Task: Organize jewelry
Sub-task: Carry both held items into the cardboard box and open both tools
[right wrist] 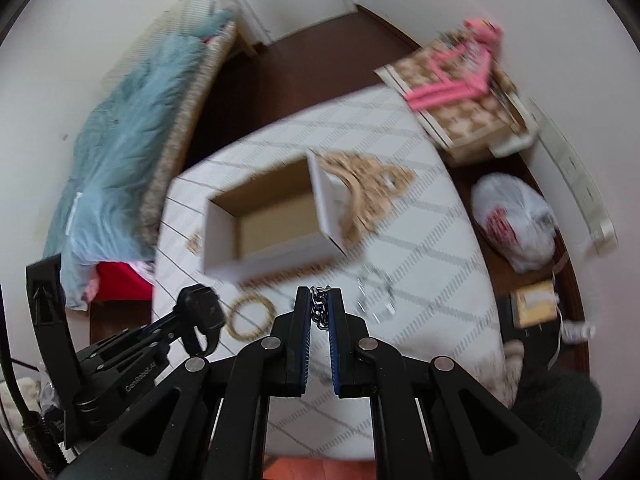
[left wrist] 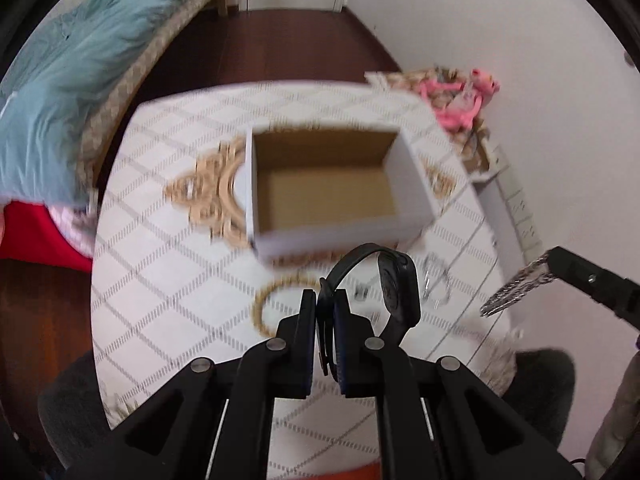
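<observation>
An open white cardboard box (left wrist: 336,236) with a brown inside stands empty in the middle of the round table (left wrist: 160,280); it also shows in the right wrist view (right wrist: 272,264). My left gripper (left wrist: 326,300) is shut on the strap of a black watch (left wrist: 400,292) and holds it above the table, just in front of the box. It appears in the right wrist view (right wrist: 176,316) with the watch (right wrist: 204,312). My right gripper (right wrist: 319,296) is shut on a silver chain (right wrist: 320,304). The chain hangs at the right in the left wrist view (left wrist: 516,284).
More silver jewelry (right wrist: 376,292) lies on the patterned cloth right of the box. A bed with a teal blanket (left wrist: 80,72) is at the left. A stand with a pink toy (right wrist: 460,80) is at the far right. A white plastic bag (right wrist: 516,224) lies on the floor.
</observation>
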A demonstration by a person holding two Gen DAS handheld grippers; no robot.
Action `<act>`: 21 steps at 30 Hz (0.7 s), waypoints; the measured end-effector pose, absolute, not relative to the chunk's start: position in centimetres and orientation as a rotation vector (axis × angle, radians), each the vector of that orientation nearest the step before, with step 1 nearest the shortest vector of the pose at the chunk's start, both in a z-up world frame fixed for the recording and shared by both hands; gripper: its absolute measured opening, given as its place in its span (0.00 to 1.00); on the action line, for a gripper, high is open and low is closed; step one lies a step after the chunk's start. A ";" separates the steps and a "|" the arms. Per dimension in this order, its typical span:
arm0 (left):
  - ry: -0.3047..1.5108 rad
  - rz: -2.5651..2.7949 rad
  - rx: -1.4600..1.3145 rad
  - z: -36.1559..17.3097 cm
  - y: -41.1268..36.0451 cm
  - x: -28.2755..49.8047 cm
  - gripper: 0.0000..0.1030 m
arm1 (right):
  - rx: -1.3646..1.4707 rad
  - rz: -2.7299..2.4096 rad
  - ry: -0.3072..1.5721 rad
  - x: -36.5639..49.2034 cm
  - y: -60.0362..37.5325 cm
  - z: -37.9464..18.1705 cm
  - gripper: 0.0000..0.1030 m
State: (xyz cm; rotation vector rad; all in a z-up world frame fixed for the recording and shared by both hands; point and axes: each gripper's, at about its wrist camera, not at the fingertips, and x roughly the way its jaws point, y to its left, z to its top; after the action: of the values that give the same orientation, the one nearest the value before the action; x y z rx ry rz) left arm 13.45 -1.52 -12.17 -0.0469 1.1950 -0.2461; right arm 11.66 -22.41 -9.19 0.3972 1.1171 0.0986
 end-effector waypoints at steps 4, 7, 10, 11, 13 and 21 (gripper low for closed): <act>1.168 -0.245 -0.050 -10.9 -1.7 17.7 0.06 | 0.344 0.133 1.083 15.8 -20.7 -7.6 0.08; 1.177 -0.241 -0.062 -11.2 -1.6 20.6 0.06 | 0.315 0.143 1.087 19.0 -19.6 -7.6 0.08; 1.206 -0.245 -0.079 -12.4 -1.4 23.1 0.06 | 0.306 0.153 1.116 22.1 -18.7 -8.3 0.08; 1.222 -0.251 -0.093 -12.8 -1.4 23.8 0.06 | 0.306 0.156 1.125 23.0 -18.5 -8.6 0.08; 1.257 -0.252 -0.134 -13.8 -1.0 25.2 0.06 | 0.311 0.164 1.164 25.0 -18.0 -9.8 0.08; 1.352 -0.231 -0.185 -16.3 -0.6 28.0 0.10 | 0.274 0.193 1.283 29.0 -16.5 -14.5 0.08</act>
State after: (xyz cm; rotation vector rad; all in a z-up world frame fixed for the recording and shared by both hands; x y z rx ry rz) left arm 27.98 -0.63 -16.31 -0.1845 1.3523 -0.2312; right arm 29.05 -16.51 -14.54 0.2735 1.2834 0.1930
